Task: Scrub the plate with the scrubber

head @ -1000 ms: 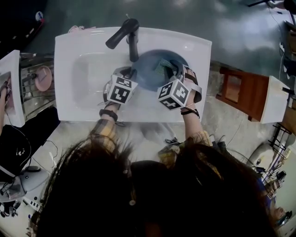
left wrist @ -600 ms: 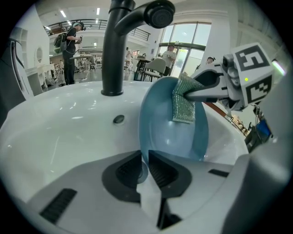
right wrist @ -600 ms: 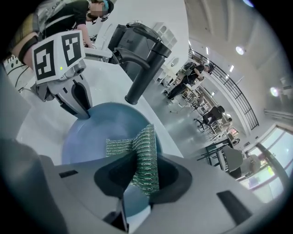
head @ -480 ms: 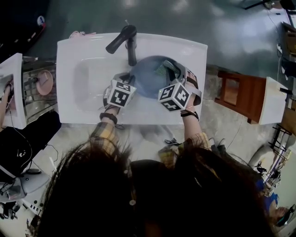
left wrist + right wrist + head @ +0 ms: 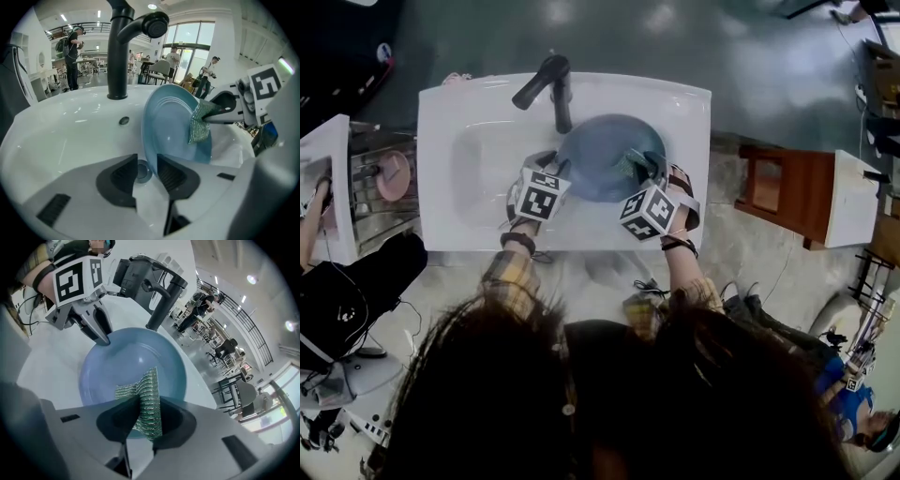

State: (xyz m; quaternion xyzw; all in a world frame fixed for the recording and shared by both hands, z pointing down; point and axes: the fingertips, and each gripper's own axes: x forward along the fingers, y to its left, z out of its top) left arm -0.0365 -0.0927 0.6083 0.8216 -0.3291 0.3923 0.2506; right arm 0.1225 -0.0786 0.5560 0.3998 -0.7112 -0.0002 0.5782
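A blue plate stands tilted on edge in the white sink, under the black faucet. My left gripper is shut on the plate's rim at its left side. The plate rises from between the jaws. My right gripper is shut on a green mesh scrubber. The scrubber is pressed against the plate's inner face. In the left gripper view, the scrubber hangs from the right gripper. The left gripper shows at the plate's far edge.
The faucet stands just behind the plate, with its spout over it. The drain lies below the left jaws, and an overflow hole is in the basin wall. A wooden stool stands to the right of the sink.
The right gripper has drawn the scrubber a little across the plate toward the near side. The left gripper has kept its hold on the rim. The head camera has shifted slightly.
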